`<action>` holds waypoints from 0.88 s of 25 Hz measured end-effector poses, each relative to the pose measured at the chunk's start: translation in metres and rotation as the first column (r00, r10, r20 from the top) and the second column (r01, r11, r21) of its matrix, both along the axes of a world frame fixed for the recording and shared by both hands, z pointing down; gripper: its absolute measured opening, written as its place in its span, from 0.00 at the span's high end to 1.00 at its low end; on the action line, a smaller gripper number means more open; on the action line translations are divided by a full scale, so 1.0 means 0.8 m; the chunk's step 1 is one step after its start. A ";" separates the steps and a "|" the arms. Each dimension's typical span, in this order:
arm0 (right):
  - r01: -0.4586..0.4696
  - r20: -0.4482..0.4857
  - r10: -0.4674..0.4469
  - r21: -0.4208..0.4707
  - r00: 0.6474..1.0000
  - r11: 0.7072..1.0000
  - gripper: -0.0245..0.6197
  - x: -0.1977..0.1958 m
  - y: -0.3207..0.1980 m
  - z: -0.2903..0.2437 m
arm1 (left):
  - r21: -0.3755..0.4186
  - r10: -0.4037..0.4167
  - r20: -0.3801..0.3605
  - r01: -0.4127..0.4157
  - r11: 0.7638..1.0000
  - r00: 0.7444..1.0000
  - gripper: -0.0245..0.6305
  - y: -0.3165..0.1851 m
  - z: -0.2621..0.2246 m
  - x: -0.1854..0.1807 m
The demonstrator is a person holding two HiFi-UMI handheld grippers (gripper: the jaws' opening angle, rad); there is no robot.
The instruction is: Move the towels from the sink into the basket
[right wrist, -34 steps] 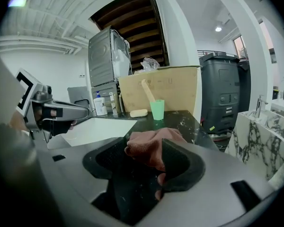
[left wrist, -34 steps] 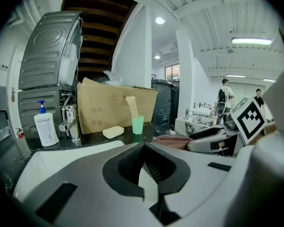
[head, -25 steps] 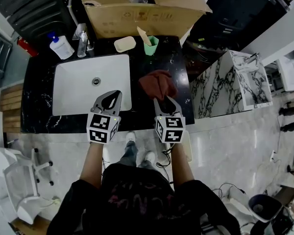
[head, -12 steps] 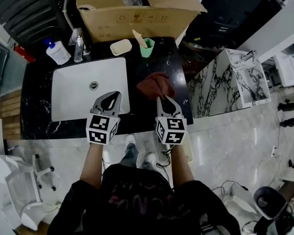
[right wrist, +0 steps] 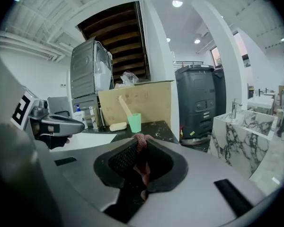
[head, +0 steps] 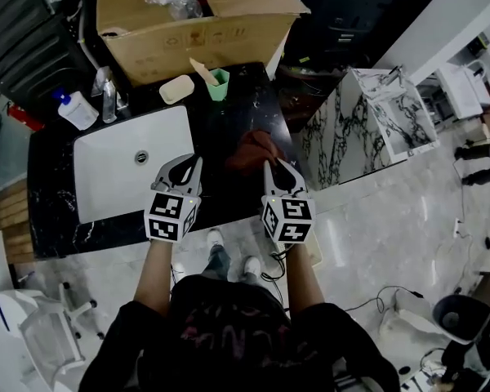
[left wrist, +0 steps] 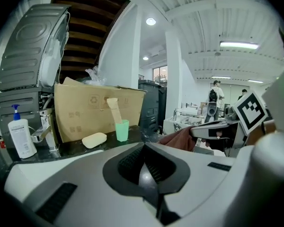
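Rust-red towel (head: 251, 149) is pinched in the right tool (head: 272, 164), whose jaws have just been closing on it. It hangs over the black tabletop (head: 229, 198), just right of the white sink (head: 106, 190). Meanwhile the left tool (head: 193, 161) is clenched on nothing, by the sink's right edge.

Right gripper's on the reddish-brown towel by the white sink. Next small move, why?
Probably raise the right gripper straight up: its jaws have just been closing and now pinch the reddish-brown cloth towel, bunched low over the black counter. No basket in view yet.
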State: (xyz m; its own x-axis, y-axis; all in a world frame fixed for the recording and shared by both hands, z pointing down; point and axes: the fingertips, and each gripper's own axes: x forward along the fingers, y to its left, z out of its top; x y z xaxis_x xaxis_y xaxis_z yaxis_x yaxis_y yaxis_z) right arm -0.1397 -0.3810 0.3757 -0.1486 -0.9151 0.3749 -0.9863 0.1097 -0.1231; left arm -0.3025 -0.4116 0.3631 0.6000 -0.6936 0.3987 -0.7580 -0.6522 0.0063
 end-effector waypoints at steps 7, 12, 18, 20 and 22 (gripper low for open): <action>-0.129 0.007 0.129 0.025 0.992 0.991 0.87 0.059 0.025 -0.013 | 0.002 0.120 -0.011 -0.120 0.993 0.993 0.94 -0.003 -0.002 0.063; -0.230 0.009 0.230 0.038 0.973 0.972 0.87 0.107 0.053 -0.024 | 0.007 0.213 -0.021 -0.213 0.977 0.977 0.94 0.004 -0.009 0.115; -0.352 0.009 0.352 0.057 0.936 0.934 0.87 0.169 0.105 -0.035 | 0.008 0.333 -0.026 -0.332 0.943 0.943 0.94 0.032 -0.012 0.189; -0.398 0.017 0.397 0.057 0.917 0.916 0.87 0.192 0.128 -0.040 | 0.011 0.381 -0.027 -0.381 0.924 0.924 0.94 0.049 -0.014 0.221; -0.443 0.028 0.442 0.050 0.896 0.895 0.87 0.215 0.156 -0.042 | 0.013 0.433 -0.024 -0.433 0.902 0.901 0.94 0.069 -0.017 0.254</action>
